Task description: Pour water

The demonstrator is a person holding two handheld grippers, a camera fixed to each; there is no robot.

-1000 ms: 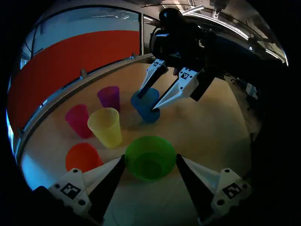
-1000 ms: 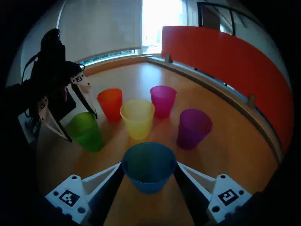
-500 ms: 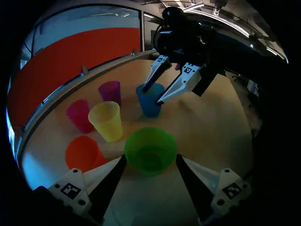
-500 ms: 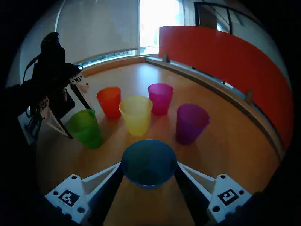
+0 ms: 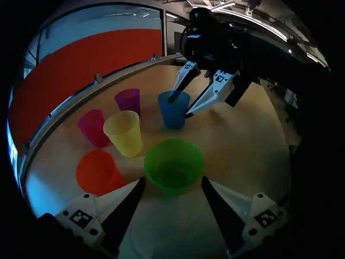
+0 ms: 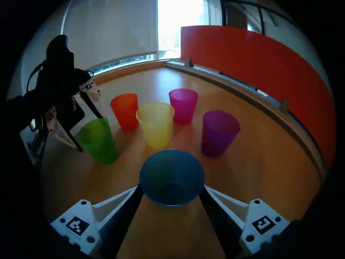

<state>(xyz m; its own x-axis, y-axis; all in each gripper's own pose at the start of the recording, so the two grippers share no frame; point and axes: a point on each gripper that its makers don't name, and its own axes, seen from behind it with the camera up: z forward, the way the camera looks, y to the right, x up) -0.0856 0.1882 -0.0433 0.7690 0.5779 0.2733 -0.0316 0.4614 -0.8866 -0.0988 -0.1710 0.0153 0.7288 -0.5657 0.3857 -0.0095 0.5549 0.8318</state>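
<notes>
The blue cup (image 6: 171, 178) is a smooth, tapered beaker of translucent plastic with a round open mouth. It sits between the two fingers of the right gripper (image 6: 171, 188), which presses on its wall from both sides just below the rim. In the left gripper view the cup stands roughly upright, low over the tabletop (image 5: 241, 142). Whether its base touches the wood cannot be told, and no water can be made out inside.

The green cup (image 5: 174, 166) has the same shape and glossy translucent plastic. It is clamped the same way in the left gripper (image 5: 172, 179), with one finger against each side. Both grippers have white wedge-shaped fingers with black inner faces, and each finger carries a square black-and-white marker (image 6: 262, 224).

Four more cups of the same kind stand upright in a loose cluster between the held ones. The yellow cup (image 6: 155, 125) is nearest the middle. The orange cup (image 6: 125, 111) is beside the green one, the magenta cup (image 6: 183, 105) is behind the yellow one, and the purple cup (image 6: 219, 133) stands a little apart.

The tabletop is pale, matte wood. A flat red panel (image 6: 258, 60) stands along its far edge, and a bright window (image 6: 177, 21) lies beyond.
</notes>
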